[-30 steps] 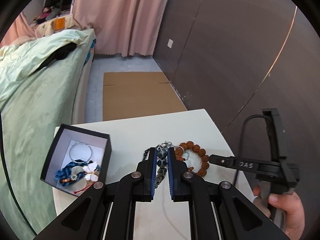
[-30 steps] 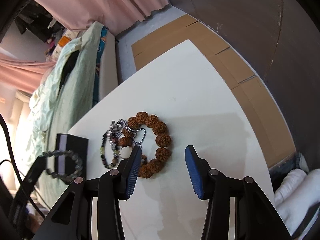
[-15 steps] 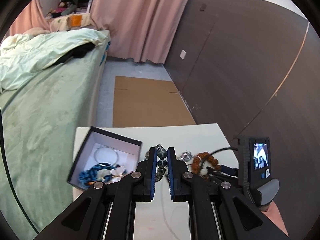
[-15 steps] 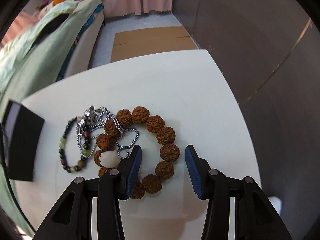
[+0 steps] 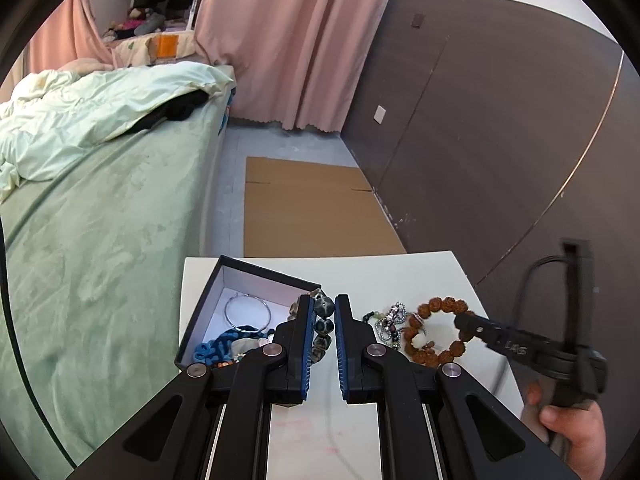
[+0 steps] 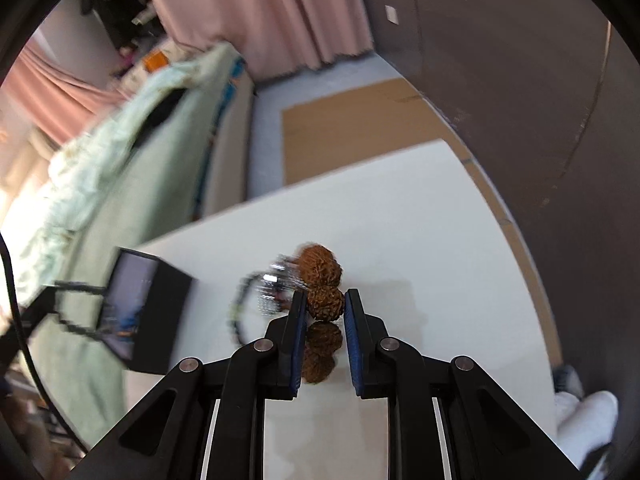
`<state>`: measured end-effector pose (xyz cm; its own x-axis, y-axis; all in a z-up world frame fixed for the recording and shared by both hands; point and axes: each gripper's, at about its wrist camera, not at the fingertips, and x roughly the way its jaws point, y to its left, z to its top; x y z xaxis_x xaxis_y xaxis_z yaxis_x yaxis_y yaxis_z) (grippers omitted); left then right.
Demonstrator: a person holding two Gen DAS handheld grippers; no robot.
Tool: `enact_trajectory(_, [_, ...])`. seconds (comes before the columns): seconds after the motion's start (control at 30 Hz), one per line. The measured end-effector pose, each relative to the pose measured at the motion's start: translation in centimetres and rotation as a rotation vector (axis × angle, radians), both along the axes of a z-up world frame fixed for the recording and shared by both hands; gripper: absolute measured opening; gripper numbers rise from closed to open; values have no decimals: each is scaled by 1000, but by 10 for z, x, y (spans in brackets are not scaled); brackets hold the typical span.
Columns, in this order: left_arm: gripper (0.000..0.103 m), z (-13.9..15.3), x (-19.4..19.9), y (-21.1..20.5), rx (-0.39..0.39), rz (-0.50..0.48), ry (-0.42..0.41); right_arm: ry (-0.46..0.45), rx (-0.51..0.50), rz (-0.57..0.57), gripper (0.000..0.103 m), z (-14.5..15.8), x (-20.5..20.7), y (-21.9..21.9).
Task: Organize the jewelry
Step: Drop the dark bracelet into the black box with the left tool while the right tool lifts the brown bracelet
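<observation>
Looking along the left wrist view, the left gripper (image 5: 322,316) is clenched on a dark stone bead bracelet (image 5: 323,326), glossy mottled beads strung in a hanging loop, held above the near edge of the black jewelry box (image 5: 200,312) on the white table (image 5: 400,276); the box's pale lining already carries a thin wire hoop (image 5: 247,314) and a blue braided cord (image 5: 224,344). A release here could drop the loop across the box wall, half in and half out. In the right wrist view, the right gripper (image 6: 325,308) is pinched around one knobbly brown bead of the seed bracelet (image 6: 322,280), rough and walnut-like, lying on the table beside a tangled silver chain (image 6: 272,280) and a slim bead strand (image 6: 236,312). Since chain and bracelet overlap, lifting could drag the chain along, or the round bead could slip from the flat blue pads.
</observation>
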<state>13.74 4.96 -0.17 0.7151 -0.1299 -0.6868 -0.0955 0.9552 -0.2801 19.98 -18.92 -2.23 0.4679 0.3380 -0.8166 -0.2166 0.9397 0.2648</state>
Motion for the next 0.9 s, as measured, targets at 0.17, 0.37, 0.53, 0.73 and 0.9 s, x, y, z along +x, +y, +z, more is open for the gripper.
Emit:
enact_trajectory(0.17, [11, 0, -4, 7, -11, 12, -6, -44, 86, 19, 19, 21, -16, 9])
enact_trajectory(0.37, [11, -7, -2, 16, -25, 20, 9, -86, 145, 56, 19, 37, -22, 26])
enact_trajectory(0.53, [11, -13, 3, 25, -54, 16, 12, -140, 181, 75, 19, 54, -27, 38])
enact_trajectory(0.73, [12, -24, 16, 35, -104, 11, 70, -193, 237, 89, 19, 71, -30, 50])
enact_trajectory(0.9, [46, -21, 17, 53, -138, 41, 81, -232, 289, 118, 19, 85, -31, 62])
